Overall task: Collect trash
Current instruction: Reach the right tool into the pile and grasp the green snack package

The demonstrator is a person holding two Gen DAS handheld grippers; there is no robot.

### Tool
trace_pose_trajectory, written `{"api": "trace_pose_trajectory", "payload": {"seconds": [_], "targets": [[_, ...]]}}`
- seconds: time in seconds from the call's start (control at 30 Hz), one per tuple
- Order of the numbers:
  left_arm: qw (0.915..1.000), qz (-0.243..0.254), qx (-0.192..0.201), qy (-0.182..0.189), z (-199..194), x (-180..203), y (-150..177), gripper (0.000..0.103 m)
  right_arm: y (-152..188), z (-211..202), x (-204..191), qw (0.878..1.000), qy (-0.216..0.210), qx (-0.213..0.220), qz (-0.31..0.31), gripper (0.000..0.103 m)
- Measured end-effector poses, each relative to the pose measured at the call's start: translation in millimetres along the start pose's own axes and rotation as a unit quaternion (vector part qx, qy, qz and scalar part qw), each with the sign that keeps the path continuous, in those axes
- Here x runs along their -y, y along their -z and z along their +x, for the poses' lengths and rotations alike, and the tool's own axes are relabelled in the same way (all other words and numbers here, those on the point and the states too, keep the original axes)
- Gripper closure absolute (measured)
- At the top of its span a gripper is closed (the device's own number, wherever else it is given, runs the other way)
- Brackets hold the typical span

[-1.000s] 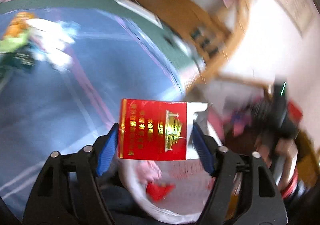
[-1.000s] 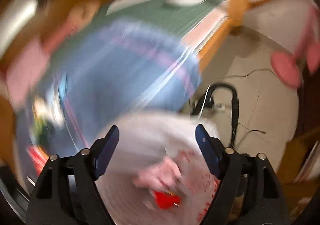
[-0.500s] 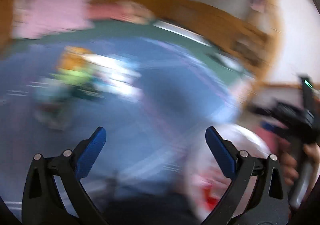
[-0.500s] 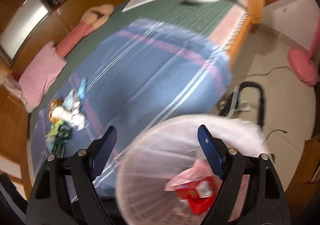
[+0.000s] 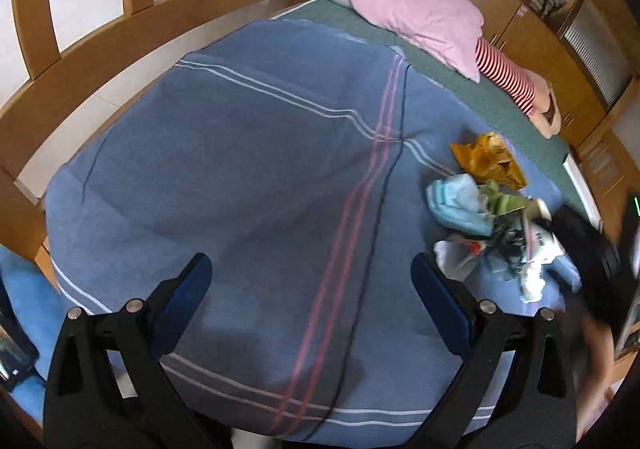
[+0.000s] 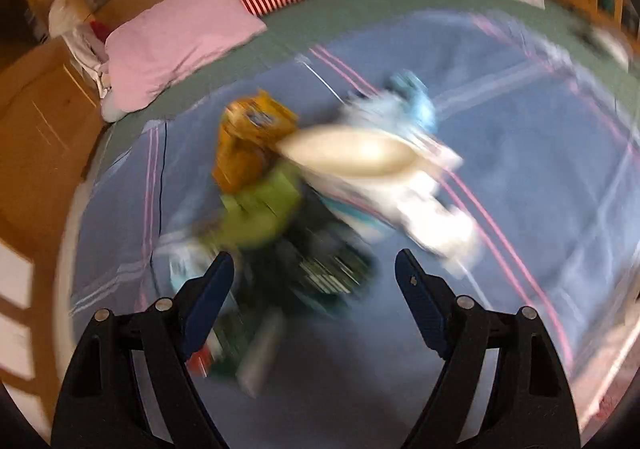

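Trash pile (image 5: 492, 217) on blue blanket (image 5: 248, 185); labels unreadable. Left tongs (image 5: 308, 289), right tongs (image 6: 314, 283) spread, empty.

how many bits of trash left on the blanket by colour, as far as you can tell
orange wrapper: 1
light blue wrapper: 1
green wrapper: 1
white wrappers: at least 2
total: at least 5; the pile overlaps and the right view is blurred

Right gripper (image 6: 310, 289) fingers spread wide, nothing between them, above blurred trash pile (image 6: 320, 185) on blue striped blanket (image 6: 540, 153). Pile: orange wrapper (image 6: 248, 141), green packet (image 6: 260, 209), white and light-blue pieces. Pink pillow (image 6: 180, 37) beyond, on green bed (image 6: 360, 13)
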State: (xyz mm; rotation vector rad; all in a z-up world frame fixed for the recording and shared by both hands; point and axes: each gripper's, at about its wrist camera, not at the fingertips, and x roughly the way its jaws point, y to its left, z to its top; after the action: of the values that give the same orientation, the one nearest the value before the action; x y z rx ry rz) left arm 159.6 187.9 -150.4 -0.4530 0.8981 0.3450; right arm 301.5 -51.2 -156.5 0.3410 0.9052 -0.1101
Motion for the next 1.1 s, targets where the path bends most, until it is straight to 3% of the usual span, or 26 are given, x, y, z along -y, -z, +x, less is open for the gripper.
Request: {"api": "trace_pose_trajectory", "payload": {"seconds": [0.13,0.2,0.33,0.43,0.5,0.57,0.67,0.8,1.1], "targets": [[0.9999,-0.002,-0.013,0.002,9,0,-1,0.004,-1,39,-50,0.995,0.046,0.000,-0.090,0.022],[0.9998,-0.007,-0.015,0.005,9,-1,-1,0.004,0,46,-59,0.991,0.061,0.013,-0.121,0.022],[0.9997,-0.003,-0.018,0.014,7,-1,-2,0.004,5,56,-61,0.988,0.065,-0.002,-0.141,0.024],[0.9997,0.003,-0.020,0.016,7,3,0,0.004,11,50,-64,0.984,0.069,-0.001,-0.163,0.042],[0.9996,0.005,-0.022,0.017,6,4,1,0.004,18,48,-68,0.981,0.071,-0.005,-0.183,0.060],[0.9996,0.005,-0.022,0.016,6,4,2,0.004,24,44,-70,0.979,0.062,-0.012,-0.193,0.070],[0.9996,0.000,-0.024,0.015,8,2,1,0.004,31,43,-69,0.979,0.050,-0.032,-0.194,0.081],[0.9995,-0.002,-0.026,0.016,9,2,0,0.004,33,43,-67,0.980,0.040,-0.044,-0.192,0.087],[0.9993,-0.006,-0.030,0.019,11,1,1,0.004,43,35,-53,0.984,-0.020,-0.108,-0.137,0.089]]}}
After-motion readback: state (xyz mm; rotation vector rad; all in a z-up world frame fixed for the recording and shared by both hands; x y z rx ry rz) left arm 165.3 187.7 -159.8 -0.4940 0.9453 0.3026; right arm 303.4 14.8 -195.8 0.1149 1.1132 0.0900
